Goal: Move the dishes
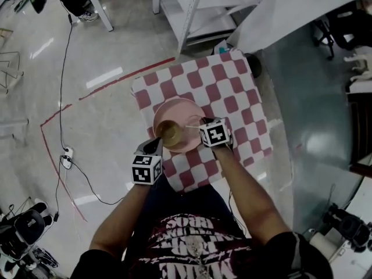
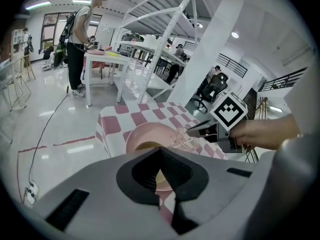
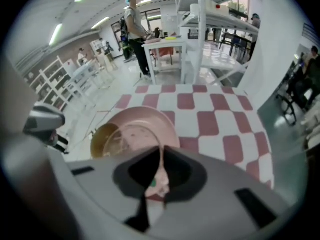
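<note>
Now: right gripper (image 1: 200,124) pinches what looks like the pink plate (image 1: 183,110) rim at its 3 o'clock, on the checked table (image 1: 232,92). Left gripper (image 1: 156,146) pressed together, empty, nearest the brown bowl (image 1: 169,133) at the plate's 7 o'clock.

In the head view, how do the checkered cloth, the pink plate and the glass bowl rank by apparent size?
Largest: checkered cloth.
Middle: pink plate.
Smallest: glass bowl, on that plate.
Similar camera distance, so ranking holds.

Clear amber bowl (image 1: 169,133) upright on a pink plate (image 1: 189,112), flat on checkered cloth (image 1: 232,80)
</note>
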### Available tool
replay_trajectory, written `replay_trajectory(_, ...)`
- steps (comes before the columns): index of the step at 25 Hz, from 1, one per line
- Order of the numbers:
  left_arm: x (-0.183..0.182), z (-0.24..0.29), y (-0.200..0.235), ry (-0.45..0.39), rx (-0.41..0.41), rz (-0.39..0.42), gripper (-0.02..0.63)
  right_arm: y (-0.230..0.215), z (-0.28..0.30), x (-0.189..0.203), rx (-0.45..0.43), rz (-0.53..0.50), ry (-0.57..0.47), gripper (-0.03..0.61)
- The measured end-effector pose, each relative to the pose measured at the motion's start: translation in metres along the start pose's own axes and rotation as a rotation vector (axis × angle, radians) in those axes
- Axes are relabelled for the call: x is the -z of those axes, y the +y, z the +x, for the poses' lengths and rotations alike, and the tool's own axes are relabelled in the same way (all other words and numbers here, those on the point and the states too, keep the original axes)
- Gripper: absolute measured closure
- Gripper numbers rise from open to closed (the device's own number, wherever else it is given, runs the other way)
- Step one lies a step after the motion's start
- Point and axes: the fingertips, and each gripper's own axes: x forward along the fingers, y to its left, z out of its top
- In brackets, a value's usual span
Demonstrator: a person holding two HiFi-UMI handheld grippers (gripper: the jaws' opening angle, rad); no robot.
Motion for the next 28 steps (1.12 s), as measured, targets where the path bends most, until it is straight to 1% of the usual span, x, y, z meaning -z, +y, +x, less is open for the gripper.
replay_trajectory(4,-0.004,-0.004,-0.005,0.007,0.001,0.025,0.584,-0.017,-0.023,0.005,0.025,0.024,-0.023,0.529)
replay_trajectory(10,-0.013,-0.001,-0.029,0.029,0.03,0.077,0.584,-0.063,-0.053,0.029,0.076,0.121,-0.045,0.529)
replay_trajectory(15,-0.009,0.0,-0.044,0.053,0.029,0.07,0.584,-0.105,-0.064,0.057,0.108,0.177,-0.06,0.529)
replay_trajectory(20,-0.004,-0.003,-0.056,0.034,0.007,0.057,0.584,-0.147,-0.063,0.085,0.148,0.221,-0.033,0.529)
replay_trajectory(23,0.004,-0.007,-0.063,0.028,-0.008,0.035,0.584,-0.165,-0.059,0.084,0.146,0.226,-0.036,0.529)
replay_trajectory(28,0.018,-0.013,-0.062,0.022,-0.057,-0.014,0.585,-0.184,-0.04,0.06,0.122,0.187,-0.029,0.529)
